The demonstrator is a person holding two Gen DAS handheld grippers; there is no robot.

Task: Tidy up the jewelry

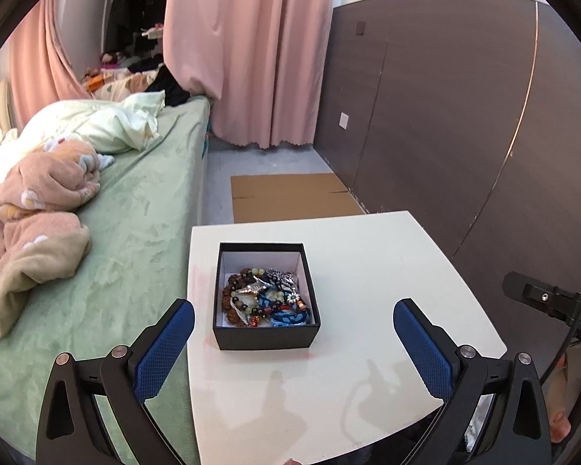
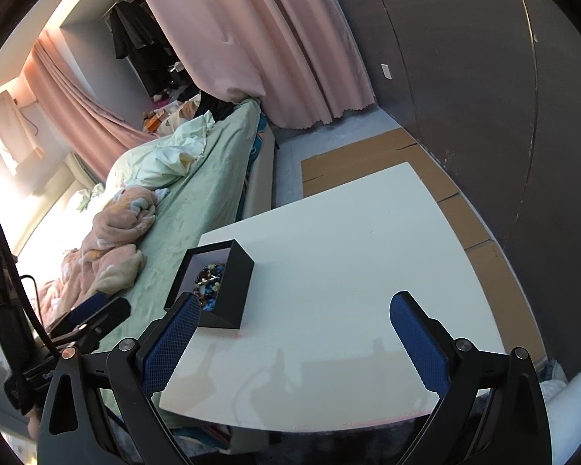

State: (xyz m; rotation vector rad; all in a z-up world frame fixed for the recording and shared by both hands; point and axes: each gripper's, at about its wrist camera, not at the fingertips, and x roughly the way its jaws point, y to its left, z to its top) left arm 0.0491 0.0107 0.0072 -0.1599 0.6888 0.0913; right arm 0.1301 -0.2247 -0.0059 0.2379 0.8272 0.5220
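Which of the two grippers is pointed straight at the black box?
The left gripper: the black box sits centred between its open fingers. The right gripper faces bare white table, with the box beside its left finger.

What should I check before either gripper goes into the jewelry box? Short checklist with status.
1. Left gripper open and empty: ok.
2. Right gripper open and empty: ok.
3. Black box has no lid on, contents reachable from above: ok.
4. Box sits flat on the white table, away from its near edge: ok.
5. Jewelry separated enough to pick one piece: not ok, beaded bracelets and metal pieces lie in one tangled pile.
6. A place to sort pieces into: cannot tell, only bare table shows beside the box.
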